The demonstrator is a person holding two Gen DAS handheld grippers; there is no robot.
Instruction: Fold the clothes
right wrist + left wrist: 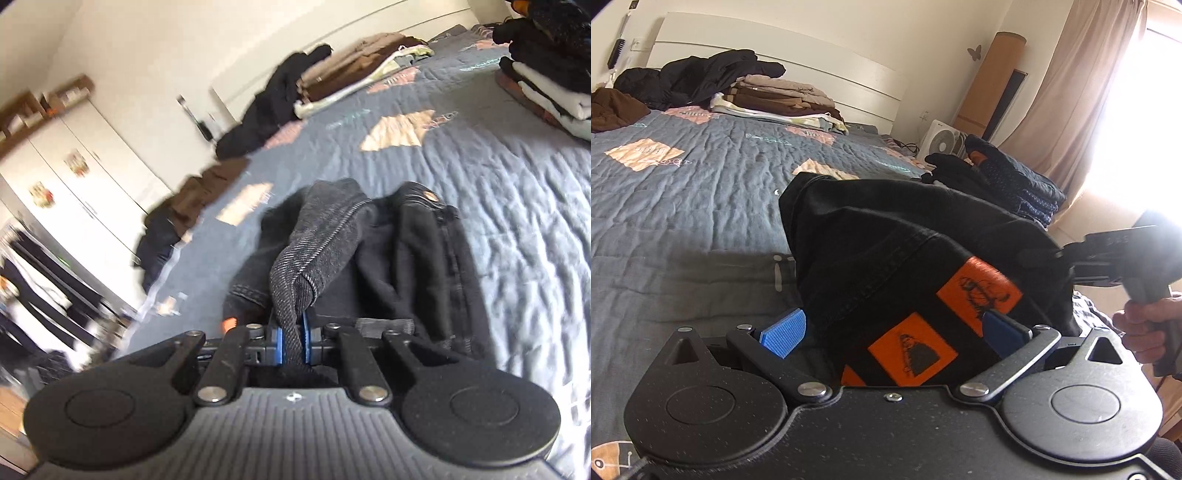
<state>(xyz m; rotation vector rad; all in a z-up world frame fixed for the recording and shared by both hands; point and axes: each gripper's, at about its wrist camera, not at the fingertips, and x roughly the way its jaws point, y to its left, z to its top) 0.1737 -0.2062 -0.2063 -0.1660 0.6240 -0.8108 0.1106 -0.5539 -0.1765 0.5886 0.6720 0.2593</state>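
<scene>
A pair of black denim jeans (388,251) is held partly lifted above the quilted bedspread (683,192), its bulk bunched and sagging onto the bed. In the right wrist view a thick hemmed fold of the denim is pinched between the blue pads (279,347) of the right gripper (293,345), whose jaws are drawn nearly together on the cloth; gripping at the seam probably gives a firm hold on the heavy fabric while it is carried over. The right gripper is also seen from the left wrist view, held by a hand (1148,325) at the far edge of the garment.

The left gripper (890,330) is seen with its jaws spread wide, one blue pad (785,332) clear on the bedspread side and the other against a black garment printed with orange squares (912,350). Nothing is clamped by it; whether it is reaching for a hold or has let one go cannot be told.

Neat stacks of folded clothes (775,98) lie by the headboard, another dark stack (1015,181) sits near the bed edge, and loose dark clothing (701,74) is heaped beyond, so sorted and unsorted items appear to be kept apart.
</scene>
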